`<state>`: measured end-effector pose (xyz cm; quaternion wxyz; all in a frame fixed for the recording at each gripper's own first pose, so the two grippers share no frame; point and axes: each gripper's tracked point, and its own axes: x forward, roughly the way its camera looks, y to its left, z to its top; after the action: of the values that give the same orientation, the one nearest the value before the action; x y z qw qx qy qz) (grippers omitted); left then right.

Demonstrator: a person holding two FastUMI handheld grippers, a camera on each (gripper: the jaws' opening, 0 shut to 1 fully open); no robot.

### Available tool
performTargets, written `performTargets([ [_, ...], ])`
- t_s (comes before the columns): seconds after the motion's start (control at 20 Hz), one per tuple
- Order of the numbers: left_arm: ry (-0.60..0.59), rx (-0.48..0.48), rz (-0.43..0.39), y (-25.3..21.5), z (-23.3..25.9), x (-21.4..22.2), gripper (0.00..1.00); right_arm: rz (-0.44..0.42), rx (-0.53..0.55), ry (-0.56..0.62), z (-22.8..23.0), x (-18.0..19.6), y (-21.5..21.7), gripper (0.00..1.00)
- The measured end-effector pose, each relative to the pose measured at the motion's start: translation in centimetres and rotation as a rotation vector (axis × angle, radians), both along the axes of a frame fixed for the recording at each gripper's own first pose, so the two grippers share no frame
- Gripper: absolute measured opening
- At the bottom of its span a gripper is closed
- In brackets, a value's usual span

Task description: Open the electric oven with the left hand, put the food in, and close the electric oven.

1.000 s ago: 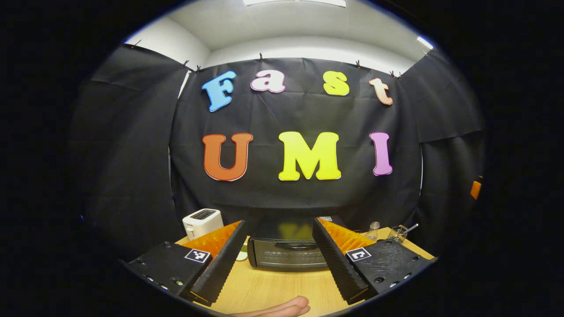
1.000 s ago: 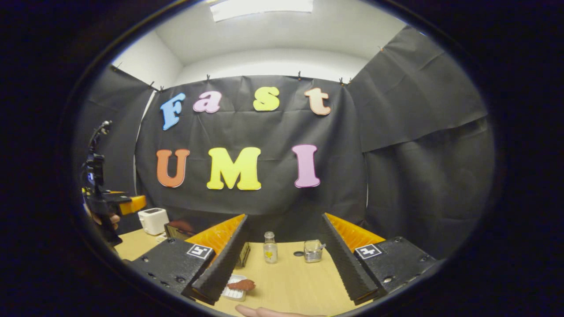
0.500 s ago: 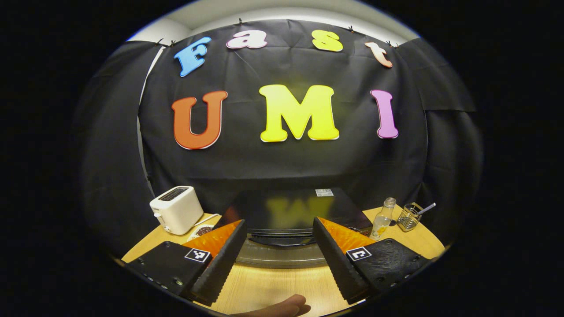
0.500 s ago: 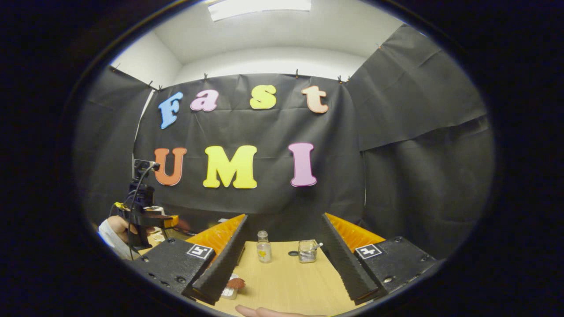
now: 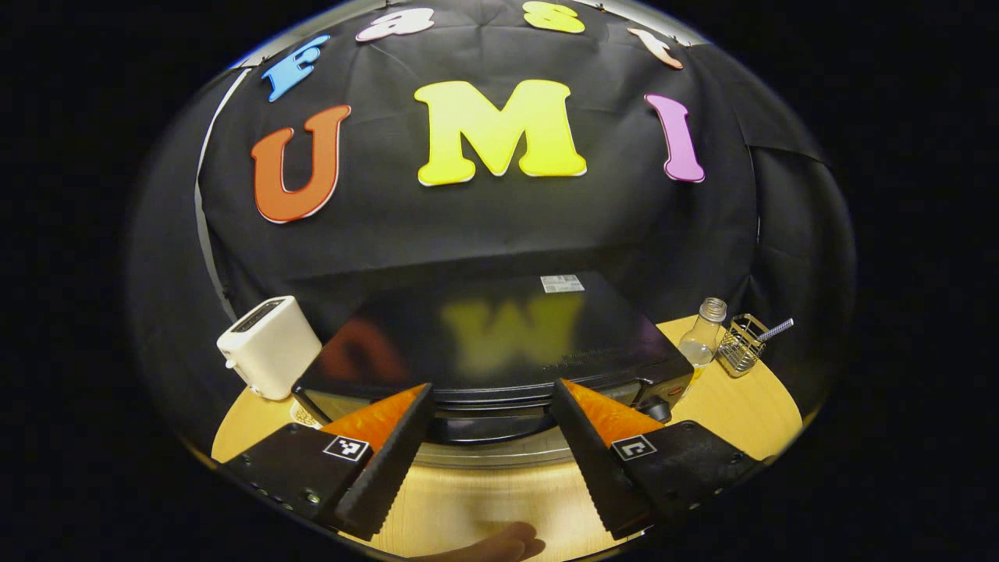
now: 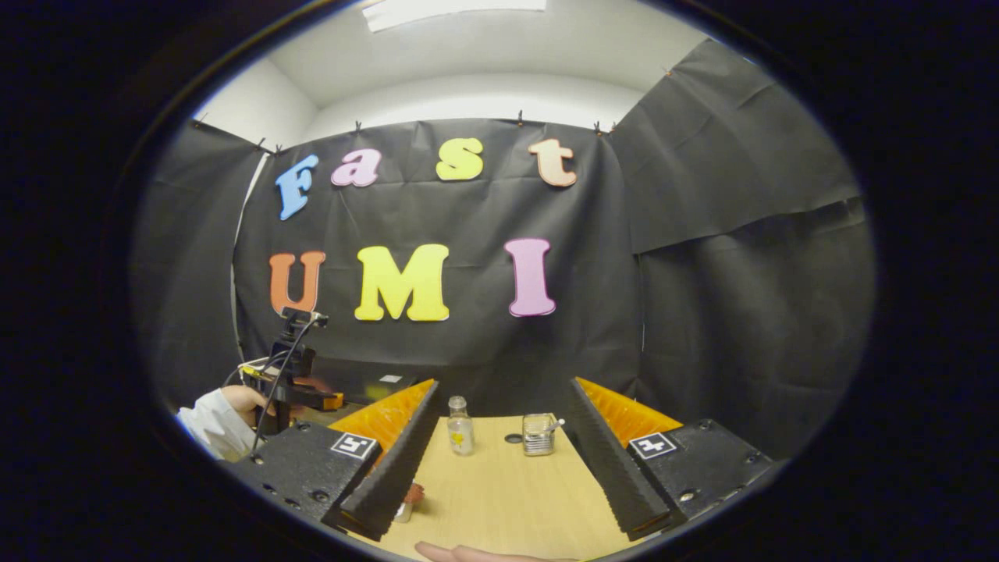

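Left tongs (image 5: 492, 417) gape before the closed oven (image 5: 492, 343).

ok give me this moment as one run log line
phase: reaching for door | left gripper: open, above handle of shut black electric oven | right gripper: open, idle over wooden table | food: not loaded

- The electric oven (image 5: 499, 343): its door front lies mostly hidden behind the left gripper (image 5: 488, 453).
- The food (image 6: 414, 493) peeks half-covered beside the right gripper (image 6: 499, 468).
- The fingertip (image 5: 499, 544) is blurred and edge-cropped.
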<state>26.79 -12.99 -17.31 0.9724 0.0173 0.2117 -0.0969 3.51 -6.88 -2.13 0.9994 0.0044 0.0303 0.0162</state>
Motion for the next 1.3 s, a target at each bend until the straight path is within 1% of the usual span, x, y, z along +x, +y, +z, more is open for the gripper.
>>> performTargets([
  [0.05, 0.021, -0.01, 0.0, 0.2, -0.2, -0.3, 0.93, 0.0, -0.006, -0.002, 0.1, -0.2, 0.0, 1.0],
  [0.1, 0.011, -0.016, -0.005, 0.1, 0.1, 0.0, 0.84, -0.004, -0.012, -0.004, 0.4, -0.4, -0.2, 1.0],
  [0.15, 0.02, -0.016, -0.004, 0.2, -0.2, -0.3, 0.94, -0.007, -0.016, -0.007, 0.5, -0.5, -0.3, 1.0],
  [0.2, 0.01, -0.017, -0.006, 0.2, -0.1, -0.2, 0.95, -0.005, -0.017, -0.011, 0.7, -0.8, -0.3, 1.0],
  [0.3, 0.005, -0.011, -0.009, 0.3, 0.1, -0.6, 0.96, -0.003, -0.014, -0.011, 0.6, -1.3, -0.1, 1.0],
  [0.4, 0.018, -0.015, -0.003, 0.5, -0.3, -1.8, 0.95, -0.006, -0.013, -0.006, 0.6, -1.6, -0.1, 1.0],
  [0.6, 0.007, -0.004, -0.007, 0.8, -0.9, -4.3, 0.96, -0.006, -0.016, -0.001, 0.8, -1.9, 0.2, 1.0],
  [0.8, 0.037, -0.007, -0.01, 1.1, -2.0, -7.2, 0.95, -0.011, -0.015, 0.006, 0.6, -1.9, 0.4, 1.0],
  [1.15, 0.055, -0.019, 0.006, 1.6, -5.3, -11.5, 0.96, 0.005, -0.022, -0.007, 1.0, -2.1, 1.6, 0.99],
  [1.3, 0.092, -0.021, 0.008, 1.7, -7.8, -13.5, 0.95, 0.023, -0.006, -0.009, 0.9, -2.1, 2.4, 1.0],
])
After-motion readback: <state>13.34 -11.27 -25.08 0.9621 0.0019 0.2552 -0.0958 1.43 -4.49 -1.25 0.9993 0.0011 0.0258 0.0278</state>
